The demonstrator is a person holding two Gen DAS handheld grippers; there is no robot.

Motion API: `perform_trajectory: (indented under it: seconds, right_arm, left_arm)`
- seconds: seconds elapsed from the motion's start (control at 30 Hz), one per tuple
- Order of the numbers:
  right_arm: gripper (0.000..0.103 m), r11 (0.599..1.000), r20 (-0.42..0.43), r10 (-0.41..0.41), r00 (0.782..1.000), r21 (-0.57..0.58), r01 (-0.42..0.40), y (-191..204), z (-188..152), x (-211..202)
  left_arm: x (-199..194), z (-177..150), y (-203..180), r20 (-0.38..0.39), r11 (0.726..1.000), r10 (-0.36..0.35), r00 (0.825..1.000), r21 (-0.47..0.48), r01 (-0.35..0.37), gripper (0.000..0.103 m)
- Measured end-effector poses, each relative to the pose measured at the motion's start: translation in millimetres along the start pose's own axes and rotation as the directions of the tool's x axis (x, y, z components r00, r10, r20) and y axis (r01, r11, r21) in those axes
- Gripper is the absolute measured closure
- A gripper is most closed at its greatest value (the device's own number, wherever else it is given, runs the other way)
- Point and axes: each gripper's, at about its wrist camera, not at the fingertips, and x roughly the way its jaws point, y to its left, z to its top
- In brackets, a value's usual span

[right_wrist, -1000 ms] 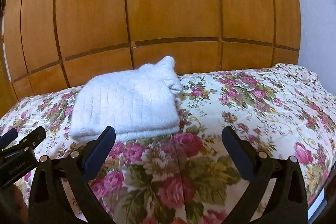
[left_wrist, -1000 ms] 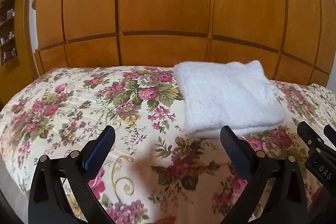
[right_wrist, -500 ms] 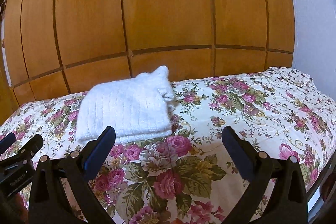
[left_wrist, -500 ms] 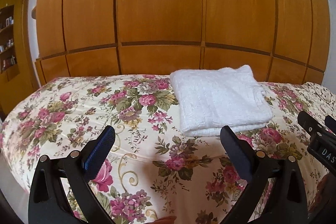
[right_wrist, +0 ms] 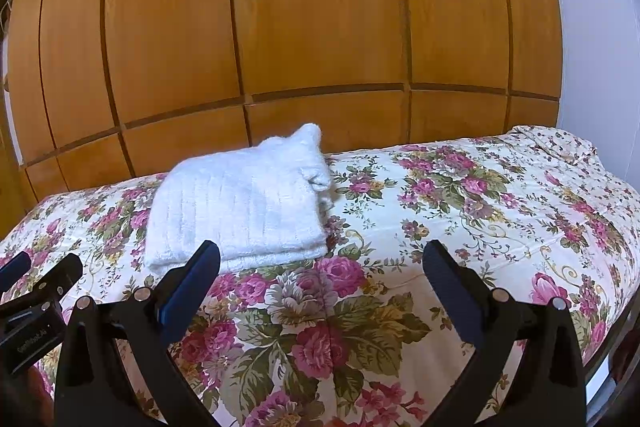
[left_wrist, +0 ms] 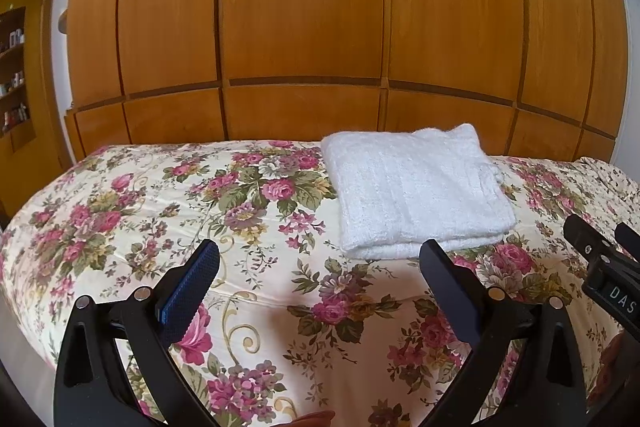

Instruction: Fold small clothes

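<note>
Nearest, the left gripper (left_wrist: 320,259) and the right gripper (right_wrist: 320,259) both hover above the floral bedspread (left_wrist: 160,211) with jaws spread wide, holding nothing. Farther back, the folded white garment (left_wrist: 416,191) lies flat on the bedspread, clear of both. Wooden wardrobe doors (left_wrist: 304,7) stand beyond.

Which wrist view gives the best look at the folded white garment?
The left wrist view: the white garment lies fully visible beyond the open left gripper, all edges and stacked layers clear. In the right wrist view the garment is seen more from its side, and a finger of the open right gripper hides its near corner.
</note>
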Motion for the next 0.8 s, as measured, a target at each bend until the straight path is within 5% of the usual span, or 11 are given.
perform_trajectory:
  seconds: [0.8]
  right_arm:
    - [0.002, 1.0, -0.014, 0.006, 1.0, 0.004, -0.006, 4.9, -2.4, 0.2]
  left_arm:
    - [7.0, -2.3, -0.8, -0.025, 1.0, -0.004, 1.0, -0.001, 0.004, 0.004]
